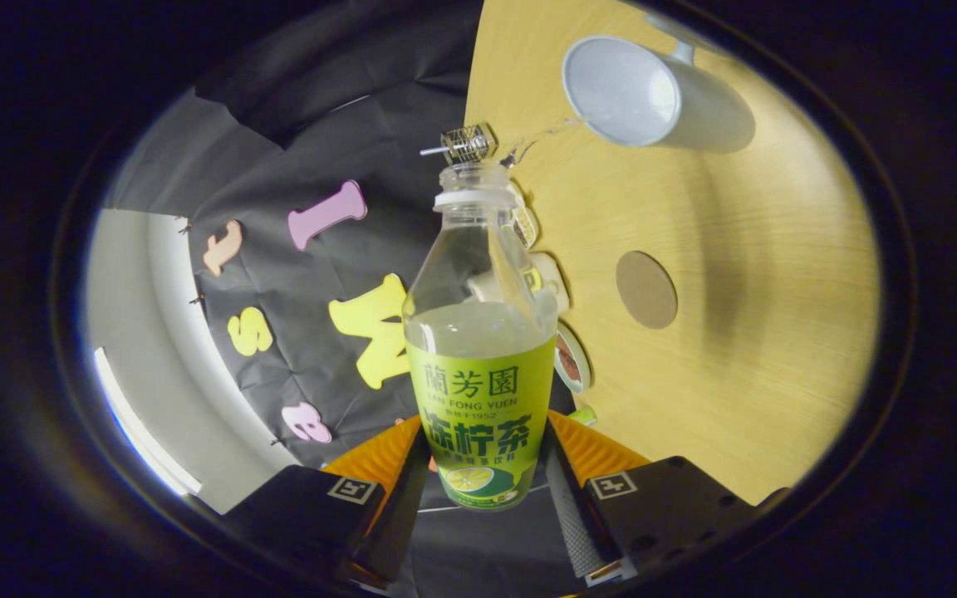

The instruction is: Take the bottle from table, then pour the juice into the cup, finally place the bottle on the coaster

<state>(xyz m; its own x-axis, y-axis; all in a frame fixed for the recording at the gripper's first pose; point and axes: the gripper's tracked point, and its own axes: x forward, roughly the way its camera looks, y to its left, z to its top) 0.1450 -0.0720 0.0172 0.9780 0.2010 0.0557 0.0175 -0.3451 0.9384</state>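
My gripper is shut on a clear bottle with a green label, both fingers pressing its lower body. The bottle is uncapped and roughly half full of pale juice. The whole view is rolled, so the wooden table stands on edge beside the bottle. A thin stream of juice runs from near the bottle's mouth toward the white cup, which stands beyond the fingers on the table. A round brown coaster lies on the table between the cup and the fingers.
A small wire-frame object sits just past the bottle's mouth. Several small round items lie along the table's edge behind the bottle. The black cloth wall hangs beyond the table edge, with a white wall past it.
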